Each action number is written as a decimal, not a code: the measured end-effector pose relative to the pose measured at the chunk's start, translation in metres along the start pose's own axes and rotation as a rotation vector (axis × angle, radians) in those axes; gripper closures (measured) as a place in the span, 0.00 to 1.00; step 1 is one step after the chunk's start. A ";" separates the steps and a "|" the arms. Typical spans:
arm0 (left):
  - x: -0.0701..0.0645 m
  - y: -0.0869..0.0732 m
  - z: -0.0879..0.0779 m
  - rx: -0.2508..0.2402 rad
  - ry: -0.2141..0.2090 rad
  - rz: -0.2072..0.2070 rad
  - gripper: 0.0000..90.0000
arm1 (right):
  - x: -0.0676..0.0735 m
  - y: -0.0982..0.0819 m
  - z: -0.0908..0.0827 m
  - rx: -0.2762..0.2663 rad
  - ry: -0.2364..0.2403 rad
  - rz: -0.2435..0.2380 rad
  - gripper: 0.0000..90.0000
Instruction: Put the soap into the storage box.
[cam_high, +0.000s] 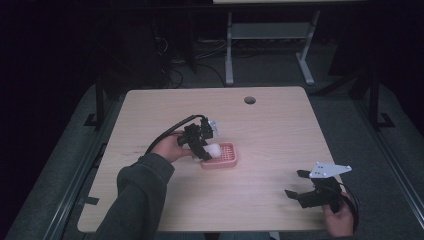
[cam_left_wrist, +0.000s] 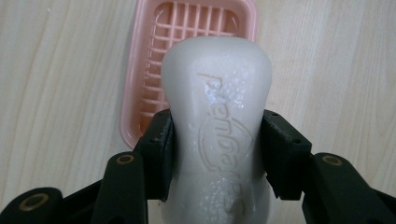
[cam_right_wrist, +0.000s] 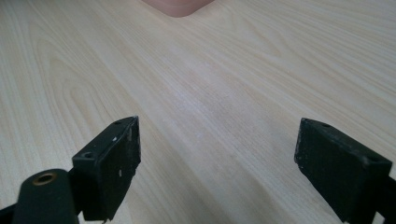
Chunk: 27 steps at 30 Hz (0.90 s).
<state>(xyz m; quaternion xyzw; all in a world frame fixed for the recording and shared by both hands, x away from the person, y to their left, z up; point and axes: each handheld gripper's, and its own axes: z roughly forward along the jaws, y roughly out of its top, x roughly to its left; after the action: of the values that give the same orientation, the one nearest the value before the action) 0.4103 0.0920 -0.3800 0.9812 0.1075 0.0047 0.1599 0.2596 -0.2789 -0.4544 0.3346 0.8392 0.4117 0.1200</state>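
A person's right gripper (cam_high: 304, 186) rests idle near the front right corner of the desk (cam_high: 280, 130), its jaws spread wide with bare wood grain between them; the pale laminate runs in long, smooth streaks, and a rounded pink corner shows at the far edge of the right gripper view. Farther in, toward the middle of the desk, the left gripper (cam_left_wrist: 215, 154) has its jaws clamped on the flanks of a white soap (cam_left_wrist: 217, 116), which it holds just over a pink dish (cam_left_wrist: 133, 107). The bar is waisted, swelling to a rounded head beyond the jaws; its face carries embossed lettering and a scatter of fine beads or flecks, so it may be damp and slick. The dish is shallow moulded plastic with rounded corners and a slatted floor of thin ribs. In the high view the soap (cam_high: 213, 149) sits over the dish's (cam_high: 231, 161) left end, and whether it touches the ribs cannot be told.

Judging by that pose, the step in hand is placing the bar in the dish or lifting it out. Either way it would go best with a level bar, centred over the slats, moved straight down or up, and with the jaws parted only once the bar's weight rests on the ribs, since a slippery bar could skid off the rim.

Beyond, a round cable hole (cam_high: 249, 100) marks the desk's far edge.
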 end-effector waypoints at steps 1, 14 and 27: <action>0.000 0.001 0.000 -0.001 0.001 -0.001 0.55 | 0.000 0.000 0.000 0.001 -0.001 -0.001 0.16; 0.009 0.013 0.008 -0.009 -0.008 0.004 0.55 | 0.000 0.000 0.000 0.001 0.001 0.000 0.16; 0.015 0.024 0.030 -0.012 -0.028 0.022 0.55 | -0.001 -0.001 0.000 -0.003 0.006 0.001 0.16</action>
<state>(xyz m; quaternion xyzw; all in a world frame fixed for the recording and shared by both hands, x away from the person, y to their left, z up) 0.4310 0.0637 -0.4011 0.9814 0.0946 -0.0069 0.1672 0.2598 -0.2802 -0.4550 0.3336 0.8388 0.4139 0.1177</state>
